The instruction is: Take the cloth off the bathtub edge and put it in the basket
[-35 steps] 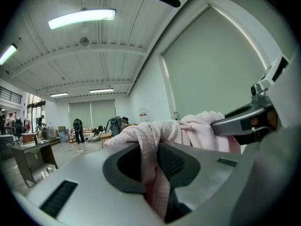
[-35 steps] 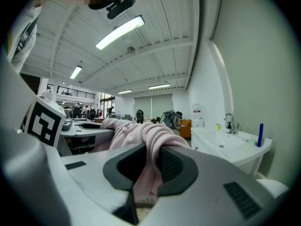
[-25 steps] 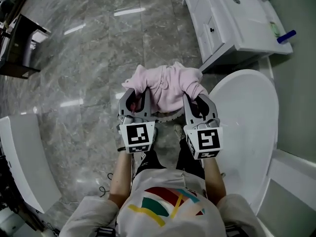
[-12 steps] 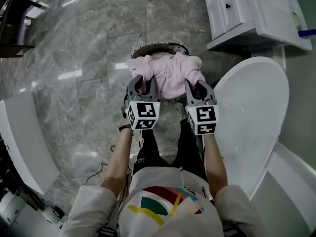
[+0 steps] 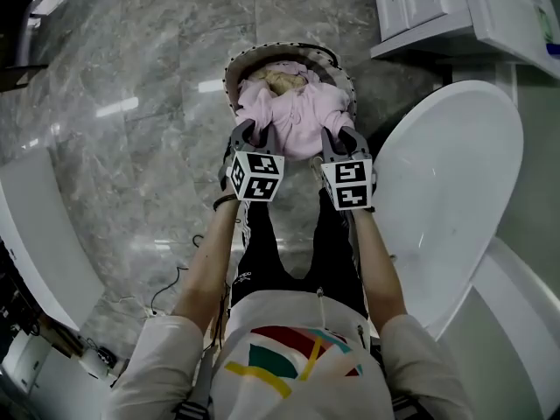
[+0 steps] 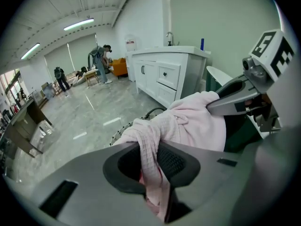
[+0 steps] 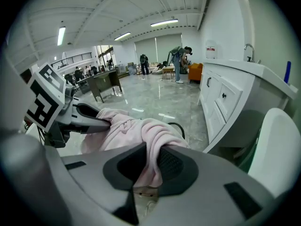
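A pink cloth (image 5: 293,112) hangs stretched between my two grippers, low over a round basket (image 5: 339,65) on the floor, and covers most of its opening. My left gripper (image 5: 244,135) is shut on the cloth's left end; in the left gripper view the cloth (image 6: 188,124) runs pinched between the dark pads (image 6: 173,161). My right gripper (image 5: 338,137) is shut on the right end, with the cloth (image 7: 136,133) squeezed between its pads (image 7: 175,163). The white bathtub (image 5: 451,191) lies to the right, its rim bare.
A white vanity cabinet (image 5: 455,11) with a sink stands at the back right. A white panel (image 5: 35,234) leans at the left, and a dark desk (image 5: 22,33) sits at the far left. Cables (image 5: 171,291) trail on the grey marble floor beside my legs.
Both grippers have sunk with the cloth, from above the floor in front of me down onto the basket. The cloth now sags into the basket's opening.
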A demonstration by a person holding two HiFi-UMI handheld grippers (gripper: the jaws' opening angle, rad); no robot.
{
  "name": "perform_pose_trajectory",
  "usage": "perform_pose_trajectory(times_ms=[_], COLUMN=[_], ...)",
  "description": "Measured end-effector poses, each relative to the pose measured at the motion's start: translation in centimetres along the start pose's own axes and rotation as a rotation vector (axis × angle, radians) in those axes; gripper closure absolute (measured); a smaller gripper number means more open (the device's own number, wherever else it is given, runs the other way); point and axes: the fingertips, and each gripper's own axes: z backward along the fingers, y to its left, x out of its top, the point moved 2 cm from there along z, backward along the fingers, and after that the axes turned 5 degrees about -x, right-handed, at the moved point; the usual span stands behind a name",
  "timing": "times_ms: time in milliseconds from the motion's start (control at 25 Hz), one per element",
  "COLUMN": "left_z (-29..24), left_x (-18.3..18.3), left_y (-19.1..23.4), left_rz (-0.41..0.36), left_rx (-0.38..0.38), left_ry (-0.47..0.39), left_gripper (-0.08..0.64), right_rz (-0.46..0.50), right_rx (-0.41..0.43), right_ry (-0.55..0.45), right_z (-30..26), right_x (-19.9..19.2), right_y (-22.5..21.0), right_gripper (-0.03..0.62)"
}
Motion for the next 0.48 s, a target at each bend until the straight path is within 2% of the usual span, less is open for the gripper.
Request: perform_pose_trajectory(times_ms=[240,480], left_z=[-1.4,-1.8], left_x=[-3.0,-4.3], left_y=[-0.4,-0.3], left_rz=[0.027,0.054], left_rx=[-0.013,-0.006], left_ry=[0.057,0.084], left_gripper=[0.474,0.474], right_rz=[0.015,0.007], right_rx=[0.014,0.02], right_ry=[0.087,0.109], right_z=[-2.3,-3.1], right_x=[-2.6,-3.7], right_y=[0.8,1.5], right_gripper=[0.52,0.52])
